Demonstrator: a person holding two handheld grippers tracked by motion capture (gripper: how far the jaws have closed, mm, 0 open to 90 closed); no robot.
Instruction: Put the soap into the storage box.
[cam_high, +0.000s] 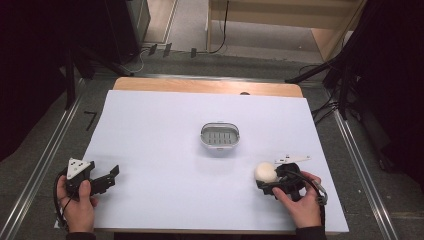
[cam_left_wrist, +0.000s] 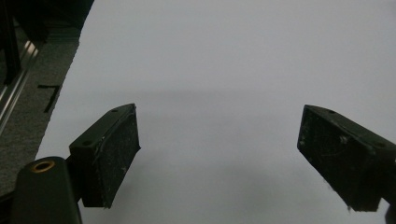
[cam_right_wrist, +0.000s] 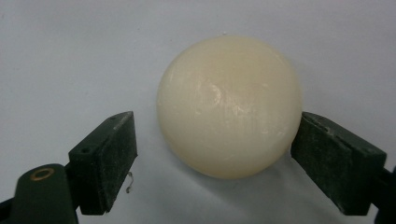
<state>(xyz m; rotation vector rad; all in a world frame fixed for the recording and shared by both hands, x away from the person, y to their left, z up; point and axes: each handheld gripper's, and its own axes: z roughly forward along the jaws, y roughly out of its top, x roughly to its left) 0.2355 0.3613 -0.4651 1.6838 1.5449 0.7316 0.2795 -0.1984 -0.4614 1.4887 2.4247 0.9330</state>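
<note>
We have soap (cam_right_wrist: 229, 105) lower right of high view, sitting between jaws of right gripper (cam_right_wrist: 215, 161). Jaws spread, right one just touching, left one apart. Soap dish (cam_high: 220, 135) centre frame, up-left of soap. Left gripper (cam_left_wrist: 219, 158) spread, idle lower left.

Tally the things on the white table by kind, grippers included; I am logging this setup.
Round cream soap bar: 1
Grey soap dish: 1
Grippers: 2, left gripper and right gripper
Total: 4
</note>
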